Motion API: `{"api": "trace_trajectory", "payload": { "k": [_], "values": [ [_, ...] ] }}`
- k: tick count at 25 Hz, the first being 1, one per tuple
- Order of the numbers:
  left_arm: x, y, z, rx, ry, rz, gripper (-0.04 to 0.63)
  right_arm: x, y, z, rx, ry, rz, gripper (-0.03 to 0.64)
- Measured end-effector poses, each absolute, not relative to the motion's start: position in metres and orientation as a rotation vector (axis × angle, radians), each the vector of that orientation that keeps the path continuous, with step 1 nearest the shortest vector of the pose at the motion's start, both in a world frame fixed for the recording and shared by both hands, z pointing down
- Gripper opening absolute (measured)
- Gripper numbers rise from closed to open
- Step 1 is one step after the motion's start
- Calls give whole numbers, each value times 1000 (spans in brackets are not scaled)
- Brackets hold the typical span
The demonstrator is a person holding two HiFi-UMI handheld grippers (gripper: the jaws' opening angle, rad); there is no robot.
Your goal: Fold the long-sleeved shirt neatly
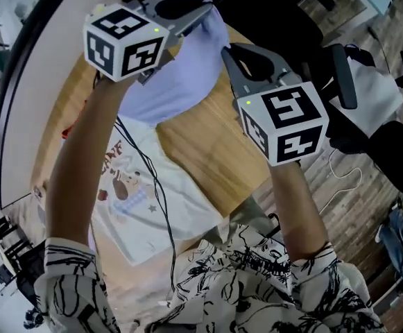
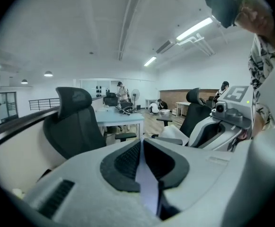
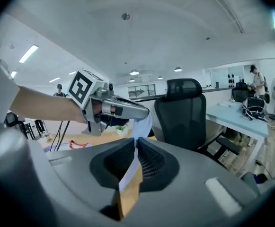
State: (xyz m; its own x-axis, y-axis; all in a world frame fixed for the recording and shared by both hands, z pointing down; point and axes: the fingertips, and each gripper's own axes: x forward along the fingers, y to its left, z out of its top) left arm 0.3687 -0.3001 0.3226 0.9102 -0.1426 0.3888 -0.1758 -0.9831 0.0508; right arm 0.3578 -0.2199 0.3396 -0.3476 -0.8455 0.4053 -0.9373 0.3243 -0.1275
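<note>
I hold the long-sleeved shirt (image 1: 177,75), pale lavender, up in the air above the wooden table (image 1: 211,148). It hangs bunched between my two grippers. My left gripper (image 1: 202,14) is at the upper left, shut on the shirt's edge. My right gripper (image 1: 226,55) is just to its right, also shut on the cloth. In the left gripper view a strip of lavender shirt (image 2: 146,181) is pinched in the left gripper (image 2: 141,144). In the right gripper view the shirt's edge (image 3: 129,171) is clamped in the right gripper (image 3: 136,144), and the left gripper (image 3: 112,109) shows beyond it.
A white T-shirt with a cartoon print (image 1: 140,196) lies flat at the table's near left, crossed by a black cable (image 1: 154,186). Black office chairs (image 1: 357,75) stand right of the table. A white hanger (image 1: 345,180) lies on the wooden floor.
</note>
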Motion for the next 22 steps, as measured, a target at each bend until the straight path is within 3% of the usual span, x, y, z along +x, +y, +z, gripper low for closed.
{"api": "trace_trajectory", "payload": {
  "k": [11,22],
  "values": [
    [142,-277,247,3037,-569,541,26,141,-195,262,1373,-2553,398,32],
    [-43,-256,285,2953,-759,696,28,-41,-172,302,1156,-2589,440,34]
  ]
}}
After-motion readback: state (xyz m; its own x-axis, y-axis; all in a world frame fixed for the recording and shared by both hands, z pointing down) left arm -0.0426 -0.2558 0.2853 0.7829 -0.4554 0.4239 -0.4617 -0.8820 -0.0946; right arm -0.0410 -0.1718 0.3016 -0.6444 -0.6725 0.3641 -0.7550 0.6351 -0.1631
